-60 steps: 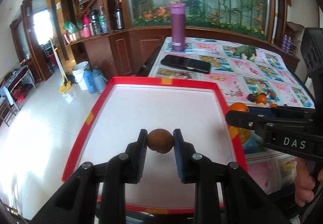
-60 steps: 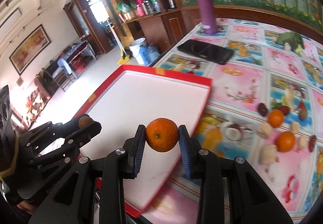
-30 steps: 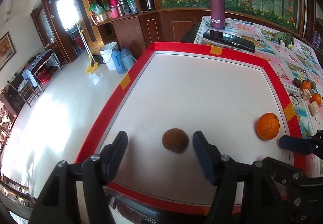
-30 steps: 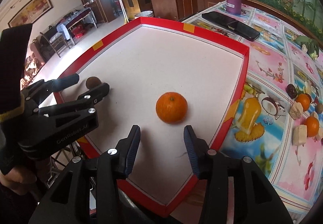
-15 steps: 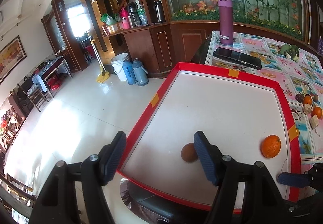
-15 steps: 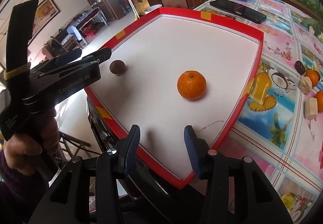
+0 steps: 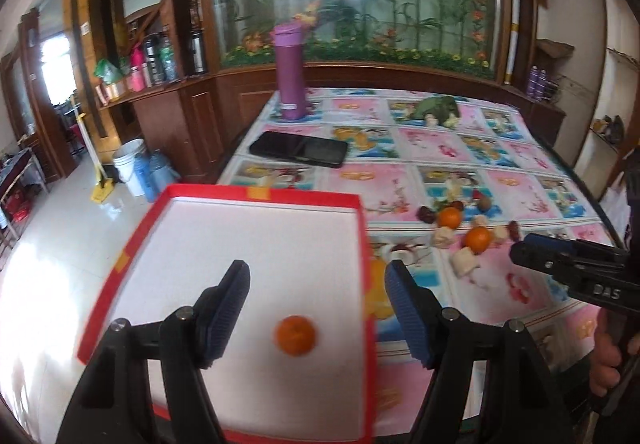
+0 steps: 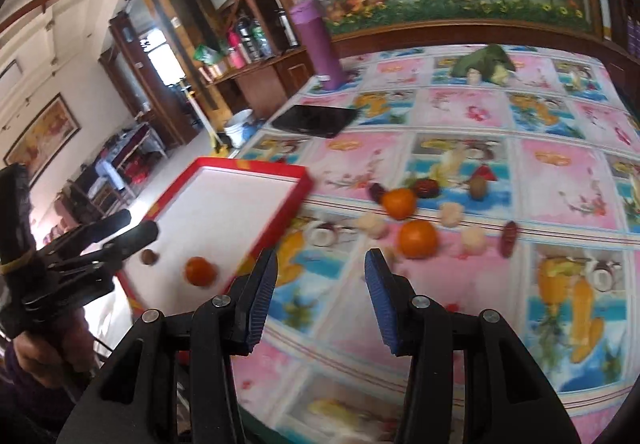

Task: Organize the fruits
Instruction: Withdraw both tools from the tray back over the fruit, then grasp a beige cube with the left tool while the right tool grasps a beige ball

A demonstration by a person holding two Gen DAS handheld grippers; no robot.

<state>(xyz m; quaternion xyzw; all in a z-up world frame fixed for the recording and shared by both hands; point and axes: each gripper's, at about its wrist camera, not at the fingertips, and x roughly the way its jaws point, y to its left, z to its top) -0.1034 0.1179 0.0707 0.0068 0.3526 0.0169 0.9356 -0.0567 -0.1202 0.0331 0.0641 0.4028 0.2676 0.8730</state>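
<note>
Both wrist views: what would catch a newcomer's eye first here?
The red-rimmed white tray at the table's near-left edge, holding an orange and a small brown fruit. Right of it, more fruit lies scattered on the tablecloth, including two oranges. Both the left gripper and the right gripper are open and empty.
</note>
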